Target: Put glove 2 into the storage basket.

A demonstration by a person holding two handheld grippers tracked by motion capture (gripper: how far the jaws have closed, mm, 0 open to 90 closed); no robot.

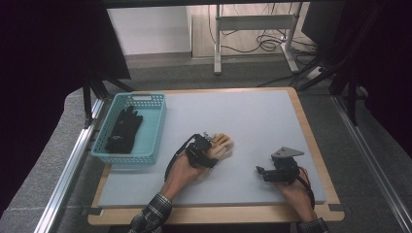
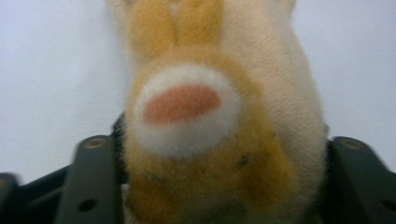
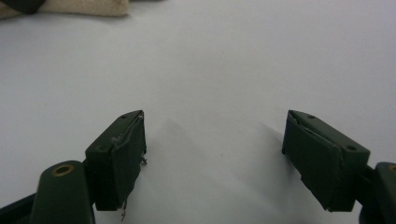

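**Desk:** What is the left hand's tool doing at the grey work mat (image 1: 252, 121)?

**Photographer:** The left gripper (image 1: 206, 148) is down on a cream-and-tan fuzzy plush glove with a pink oval pad ringed in white (image 2: 187, 112). In the left gripper view the glove bulges between the two black jaws, which stand about half closed with the pads pressed into the fabric on both sides. It looks like a firm pinch, though the close shot is soft and I can't say how deep the bite goes.

**Desk:** And where does that glove sit?

**Photographer:** On the mat, a little left of centre and nearer the person's edge, just right of a light-blue plastic mesh basket (image 1: 109, 150). The glove's fingers point away from the person in the high view (image 1: 224, 144).

**Desk:** Anything in the basket?

**Photographer:** A black knitted glove (image 1: 124, 131) lies flat inside it, fingers toward the far rim.

**Desk:** The right side?

**Photographer:** The right gripper (image 1: 262, 171) rests low over bare mat, well apart from the plush glove, at the person's right. Its jaws stand wide apart with nothing between them, as the right gripper view (image 3: 212, 154) shows plainly. A corner of cream fabric shows at that view's top left edge.
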